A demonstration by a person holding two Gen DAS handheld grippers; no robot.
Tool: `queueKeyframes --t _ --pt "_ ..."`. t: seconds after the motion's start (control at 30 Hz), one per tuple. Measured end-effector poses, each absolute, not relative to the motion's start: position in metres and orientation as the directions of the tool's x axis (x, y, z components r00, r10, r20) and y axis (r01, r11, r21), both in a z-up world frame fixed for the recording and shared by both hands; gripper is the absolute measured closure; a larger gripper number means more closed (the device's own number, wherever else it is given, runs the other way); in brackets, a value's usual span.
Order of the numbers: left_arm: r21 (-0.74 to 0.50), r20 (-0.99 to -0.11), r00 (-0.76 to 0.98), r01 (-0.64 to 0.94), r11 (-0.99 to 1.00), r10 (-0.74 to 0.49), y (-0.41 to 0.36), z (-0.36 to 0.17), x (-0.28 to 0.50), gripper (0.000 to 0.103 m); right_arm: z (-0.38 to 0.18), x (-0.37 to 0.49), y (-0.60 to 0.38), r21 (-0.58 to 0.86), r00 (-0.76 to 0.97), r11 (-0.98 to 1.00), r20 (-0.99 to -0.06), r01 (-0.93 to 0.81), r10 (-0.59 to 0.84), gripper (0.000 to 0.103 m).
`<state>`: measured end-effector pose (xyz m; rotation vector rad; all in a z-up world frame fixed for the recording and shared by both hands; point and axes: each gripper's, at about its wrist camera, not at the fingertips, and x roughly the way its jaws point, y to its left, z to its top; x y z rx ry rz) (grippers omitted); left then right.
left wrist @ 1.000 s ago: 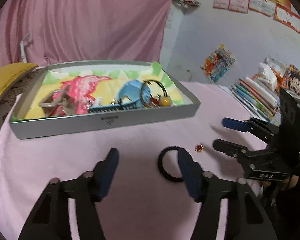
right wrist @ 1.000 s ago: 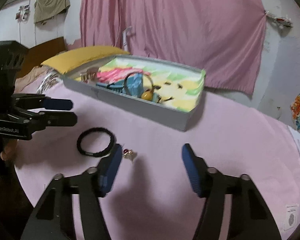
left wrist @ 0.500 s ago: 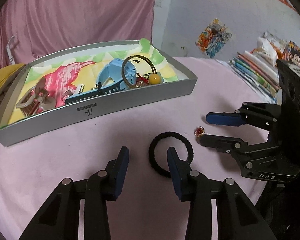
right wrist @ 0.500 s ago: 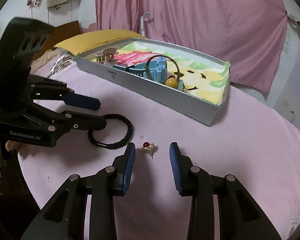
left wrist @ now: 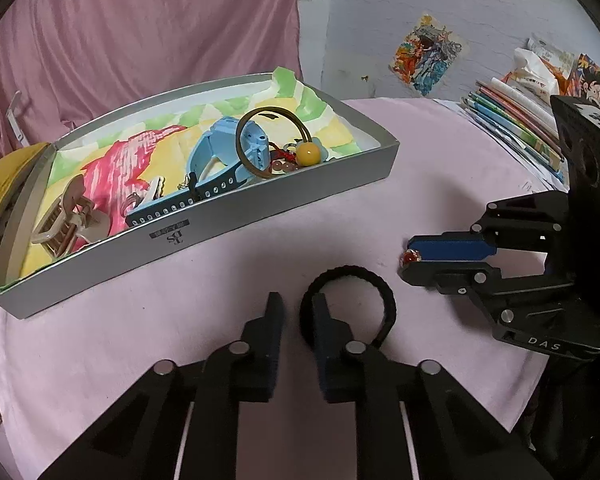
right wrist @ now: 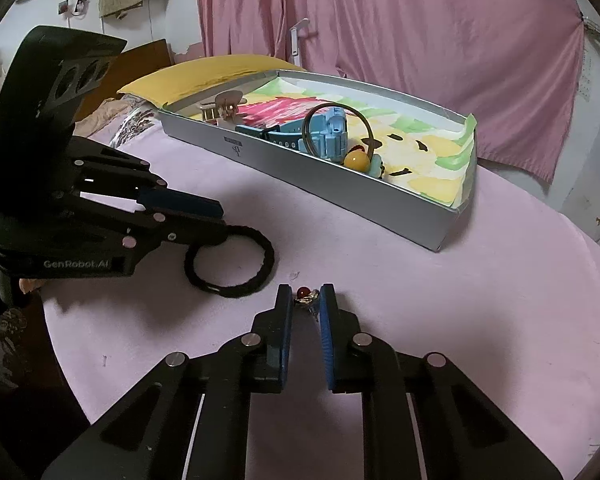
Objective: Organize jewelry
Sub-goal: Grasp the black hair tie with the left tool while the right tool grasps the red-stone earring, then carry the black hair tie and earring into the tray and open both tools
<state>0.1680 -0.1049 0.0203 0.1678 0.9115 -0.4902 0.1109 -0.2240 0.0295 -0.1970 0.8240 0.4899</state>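
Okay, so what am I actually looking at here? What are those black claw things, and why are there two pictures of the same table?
There's no robot here. A person holds a pair of black tongs in each hand, and each pair has a wide-angle camera looking along its fingers. One picture is taken from the left tongs and the other from the right tongs. Each picture also shows the other pair from the side.

On the pink cloth lie a black hair tie and a small earring with a red bead. The left tongs are closing around the hair tie's band. The right tongs are closing too, with the earring pinched between their blue pads.

Behind them stands a grey box, which already holds a blue watch, a beige hair claw and other trinkets.
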Motion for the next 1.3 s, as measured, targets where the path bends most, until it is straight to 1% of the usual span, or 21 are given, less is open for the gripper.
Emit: queueKeyframes --t 0.1,0.2,0.53,0.77,0.87,0.97,1.0,1.03,1.13,1.3 --pt "-0.075 -0.788 0.514 0.467 0.881 -0.339 -0.103 0.019 0.169 0.097 0.03 0.11 -0.224 0.019 0.578 0.873 -0.742 -0.487 0.339 0.091" --pt "-0.092 -0.779 0.522 0.453 0.887 -0.347 -0.101 0.019 0.168 0.098 0.03 0.109 -0.224 0.023 0.582 0.877 -0.74 -0.479 0.337 0.091" --pt "-0.109 -0.698 0.619 0.404 0.908 -0.36 -0.092 0.031 0.156 0.098 0.03 0.105 -0.225 0.015 0.61 0.891 -0.724 -0.453 0.322 0.091" --pt "-0.113 -0.67 0.65 0.388 0.915 -0.358 -0.088 0.038 0.153 0.099 0.038 0.101 -0.229 0.014 0.659 0.902 -0.677 -0.431 0.326 0.091" --pt "-0.114 -0.633 0.687 0.372 0.921 -0.356 -0.085 0.046 0.15 0.099 0.047 0.102 -0.228 0.024 0.685 0.906 -0.647 -0.422 0.336 0.091" --pt "-0.126 -0.587 0.729 0.346 0.93 -0.351 -0.078 0.057 0.151 0.099 0.062 0.103 -0.227 0.021 0.734 0.913 -0.587 -0.408 0.341 0.091" --pt "-0.132 -0.561 0.752 0.33 0.935 -0.345 -0.075 0.063 0.151 0.099 0.067 0.105 -0.227 0.044 0.738 0.914 -0.574 -0.404 0.354 0.091" --pt "-0.135 -0.542 0.769 0.32 0.938 -0.34 -0.073 0.067 0.152 0.099 0.073 0.106 -0.227 0.058 0.753 0.913 -0.547 -0.403 0.367 0.091" --pt "-0.147 -0.484 0.812 0.29 0.946 -0.325 -0.066 0.077 0.156 0.099 0.086 0.11 -0.222 0.02 0.813 0.926 -0.471 -0.377 0.341 0.091" --pt "-0.16 -0.397 0.873 0.237 0.958 -0.282 -0.055 0.088 0.165 0.099 0.101 0.125 -0.22 0.075 0.856 0.933 -0.377 -0.352 0.353 0.091"
